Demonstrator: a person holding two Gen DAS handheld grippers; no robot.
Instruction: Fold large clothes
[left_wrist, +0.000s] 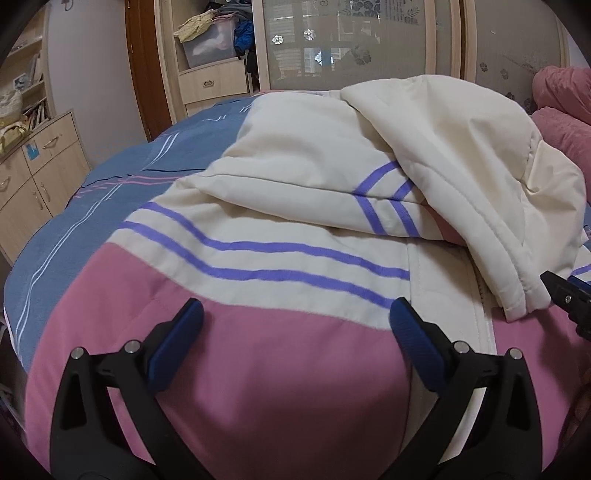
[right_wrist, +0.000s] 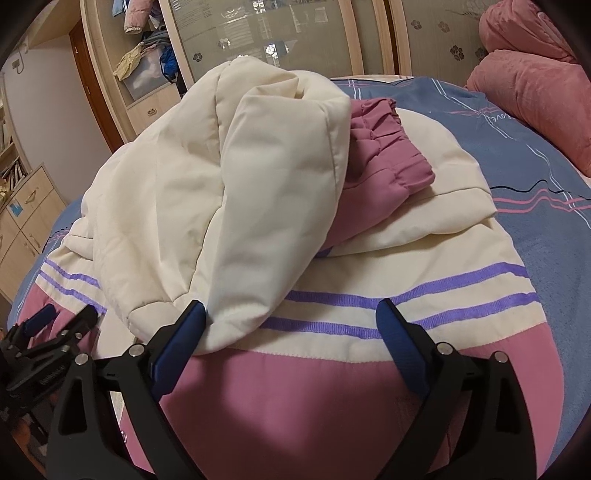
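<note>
A cream, pink and purple-striped jacket (left_wrist: 280, 236) lies spread on the bed (left_wrist: 122, 184), its cream hood (right_wrist: 221, 192) flopped forward over the body and a pink cuffed sleeve (right_wrist: 388, 162) folded across the chest. The left tool (left_wrist: 295, 317) hovers over the pink hem, fingers spread and empty. The right tool (right_wrist: 290, 317) is likewise spread, its left pad touching the hood's edge. Pink pillows (right_wrist: 532, 88) and a wardrobe (left_wrist: 369, 40) stand beyond.
</note>
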